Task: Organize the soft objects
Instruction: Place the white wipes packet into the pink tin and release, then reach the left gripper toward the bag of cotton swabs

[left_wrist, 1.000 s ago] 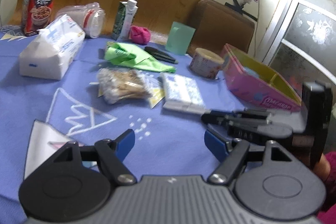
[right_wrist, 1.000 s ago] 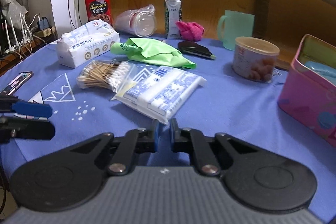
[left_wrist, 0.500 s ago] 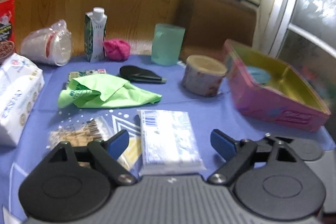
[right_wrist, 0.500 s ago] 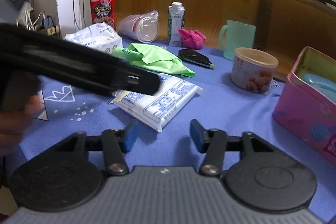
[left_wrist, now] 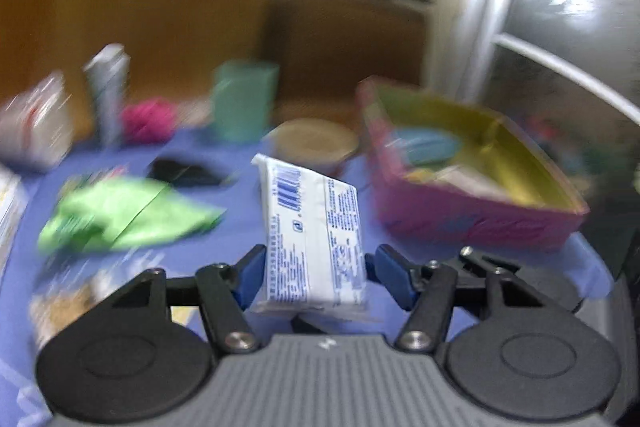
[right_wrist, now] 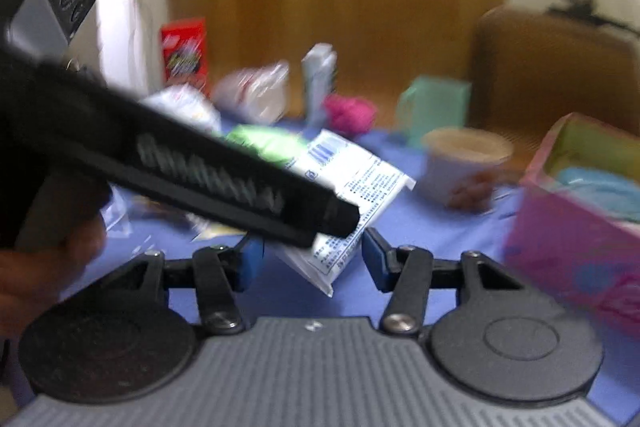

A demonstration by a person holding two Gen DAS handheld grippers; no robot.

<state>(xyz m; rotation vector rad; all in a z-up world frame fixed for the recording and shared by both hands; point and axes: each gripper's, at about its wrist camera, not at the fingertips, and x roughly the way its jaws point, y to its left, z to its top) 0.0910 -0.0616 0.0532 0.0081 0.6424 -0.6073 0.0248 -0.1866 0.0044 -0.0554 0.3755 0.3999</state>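
My left gripper point(left_wrist: 316, 277) is shut on a white tissue pack with blue print point(left_wrist: 312, 231) and holds it lifted off the blue tablecloth point(left_wrist: 248, 219). In the right wrist view the pack point(right_wrist: 352, 183) hangs from the left gripper's black body point(right_wrist: 200, 171), which crosses the frame. My right gripper point(right_wrist: 312, 265) is open and empty just below the pack. A pink box point(left_wrist: 460, 187) with a yellow inside stands to the right. A green cloth point(left_wrist: 120, 215) and a magenta cloth point(left_wrist: 148, 119) lie on the table.
A round tin point(left_wrist: 316, 143), a teal cup point(left_wrist: 244, 99), a black case point(left_wrist: 184, 171), a carton point(left_wrist: 108, 91), a plastic container point(left_wrist: 36, 123) and a cotton swab bag point(left_wrist: 68, 303) sit on the table. A brown chair point(left_wrist: 344, 39) stands behind. Both views are motion-blurred.
My left gripper closed on the tissue pack and lifted it off the table, moving toward the pink box. My right gripper opened wider and stayed low.
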